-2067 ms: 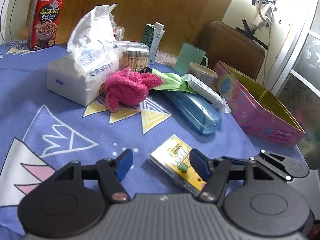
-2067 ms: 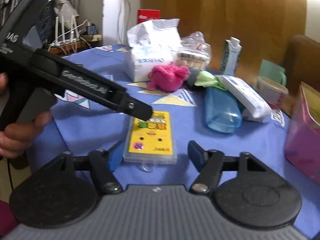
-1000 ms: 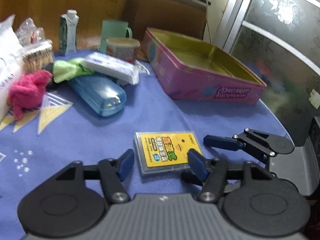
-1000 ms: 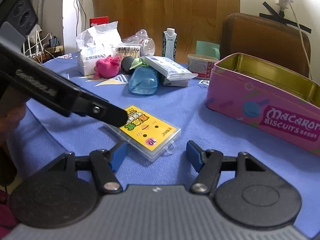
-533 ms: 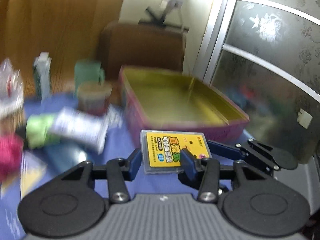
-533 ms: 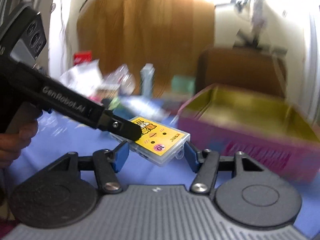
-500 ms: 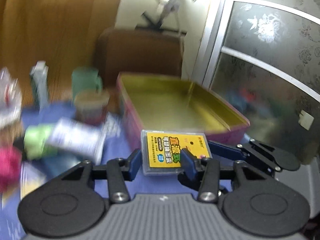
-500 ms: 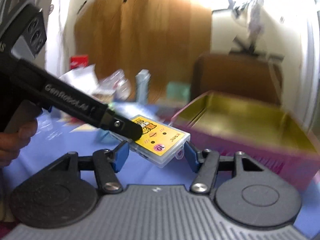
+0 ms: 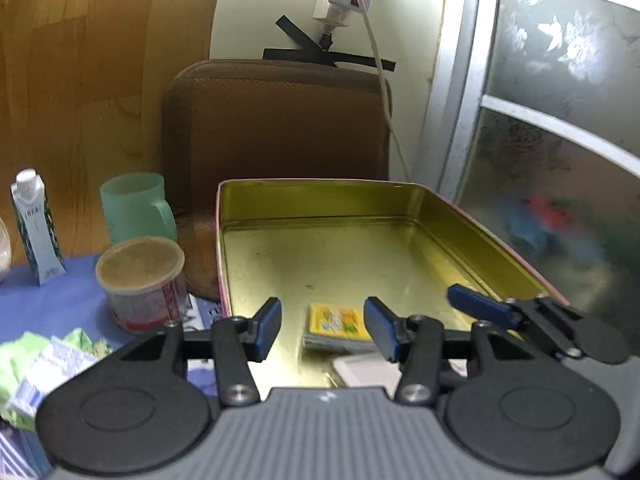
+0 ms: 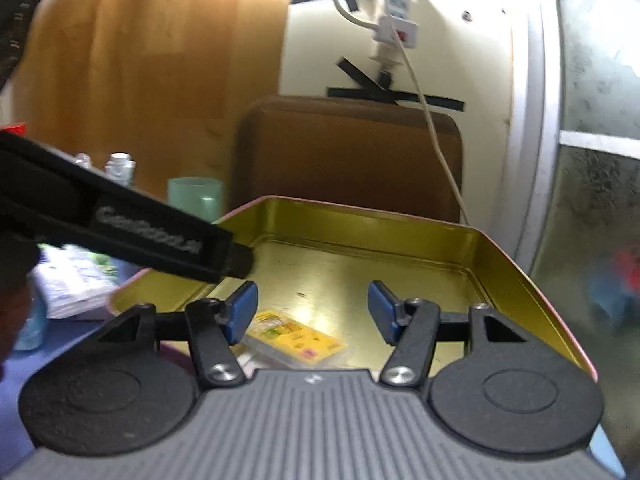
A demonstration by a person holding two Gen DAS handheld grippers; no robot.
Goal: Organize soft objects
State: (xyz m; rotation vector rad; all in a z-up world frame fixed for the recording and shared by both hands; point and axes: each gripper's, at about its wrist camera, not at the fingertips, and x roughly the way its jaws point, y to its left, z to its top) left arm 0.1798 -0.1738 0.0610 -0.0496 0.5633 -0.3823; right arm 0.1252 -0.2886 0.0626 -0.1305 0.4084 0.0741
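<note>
A yellow card case [image 9: 338,329] lies flat on the gold floor of the open pink biscuit tin [image 9: 320,248], near its front end. It also shows in the right wrist view [image 10: 296,340], inside the tin [image 10: 360,272]. My left gripper [image 9: 322,328] is open and empty, above the case. My right gripper [image 10: 312,312] is open and empty over the tin; one of its blue fingertips [image 9: 476,304] shows in the left wrist view. A green cloth [image 9: 28,348] and a white tissue pack [image 9: 48,368] lie on the table at left.
A lidded paper cup [image 9: 140,280], a teal mug [image 9: 136,208] and a small carton [image 9: 36,232] stand left of the tin on the blue tablecloth. A brown chair back [image 9: 276,120] is behind the tin. A glass door [image 9: 560,160] is on the right.
Half a second ago both grippers held the yellow case above the tin's near edge. Now both have opened, and the case lies inside the tin.
</note>
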